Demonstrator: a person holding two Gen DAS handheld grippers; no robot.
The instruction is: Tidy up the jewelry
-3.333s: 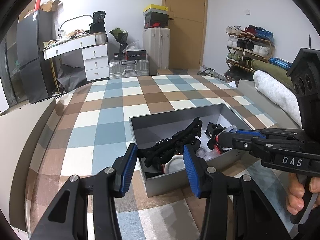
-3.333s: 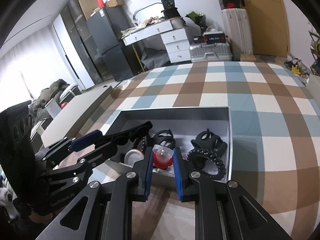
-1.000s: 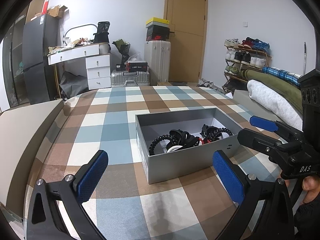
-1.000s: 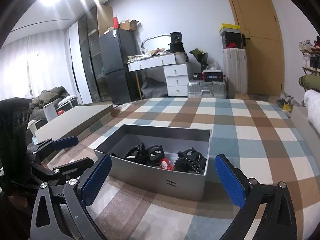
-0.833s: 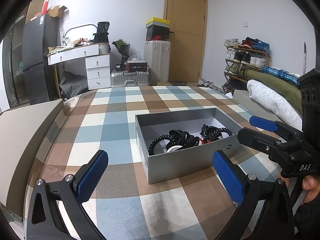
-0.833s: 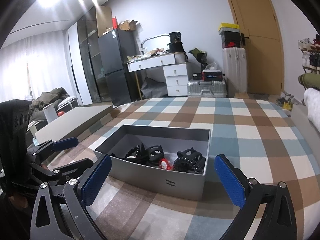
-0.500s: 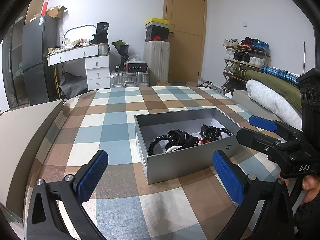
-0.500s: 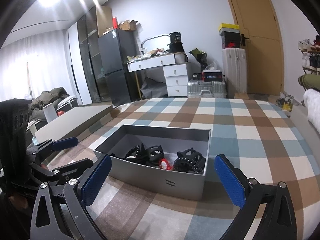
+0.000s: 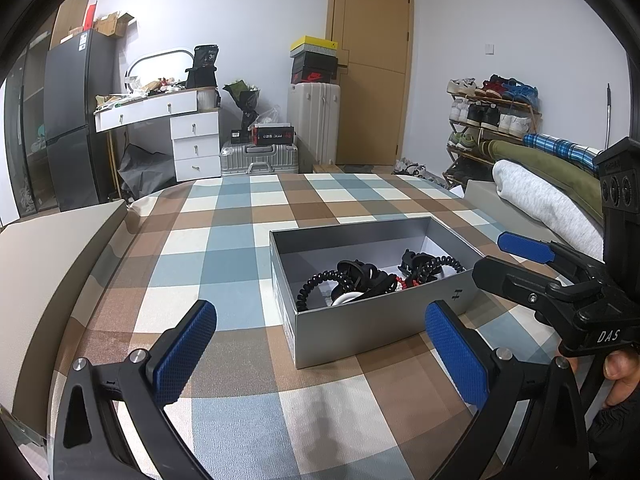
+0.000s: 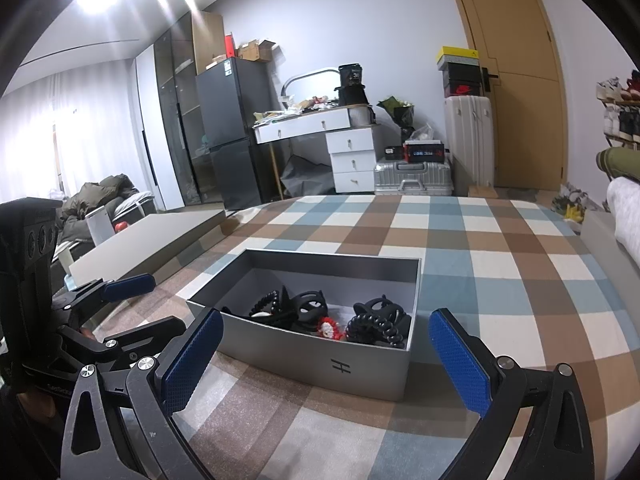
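1. Left tongs (image 9: 320, 346): I hold them wide apart and empty, back from the near wall of the box (image 9: 352, 320). Earlier they were narrow and right over the box; I have since pulled back and spread them.
2. Right tongs (image 10: 326, 356): likewise spread wide, nothing between the pads, level with the box front. Earlier they were pinched on a small red-and-clear piece above the box; that piece is no longer held.
3. Box: open, grey, on the checked cloth (image 9: 224, 236). No lid in view.
4. Jewelry, all inside the box: black coil band (image 10: 378, 330), black claw clips (image 10: 308, 306), red-and-white piece (image 10: 330, 328) lying between them.
5. Reading: the last piece looks dropped in, and I see nothing loose on the cloth. I judge the job at or near its end.
6. Hard to make out: the black pieces overlap in a tangle, so I cannot count them. A white item (image 9: 346, 298) under the clips is mostly covered. The near wall hides the box floor closest to me.
7. Cut off: only fingertips of the hand (image 9: 618, 368) on the right handle show.
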